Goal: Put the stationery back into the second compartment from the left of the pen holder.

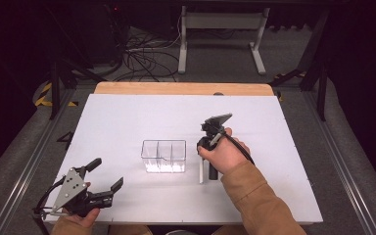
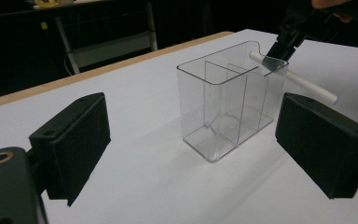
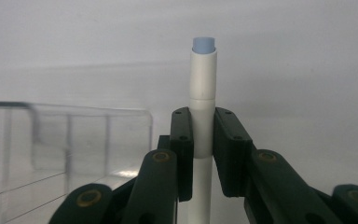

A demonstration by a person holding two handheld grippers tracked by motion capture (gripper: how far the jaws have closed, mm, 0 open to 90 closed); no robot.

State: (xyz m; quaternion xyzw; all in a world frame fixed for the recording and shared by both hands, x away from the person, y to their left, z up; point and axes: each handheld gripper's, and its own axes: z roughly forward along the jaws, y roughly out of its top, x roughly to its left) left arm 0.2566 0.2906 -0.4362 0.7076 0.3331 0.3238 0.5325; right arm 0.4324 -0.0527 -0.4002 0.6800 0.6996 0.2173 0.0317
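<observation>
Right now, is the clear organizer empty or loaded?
Empty. The clear organizer shows bare compartments; the white pen is outside it, clamped in the right gripper.

No readable text, labels, brands, numbers or signs on anything in view.

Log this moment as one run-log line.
right gripper: jaws shut on white plastic marker with blue end | marker: beside clear plastic divided organiser | left gripper: jaws open, holding nothing | organiser: upright on white table
</observation>
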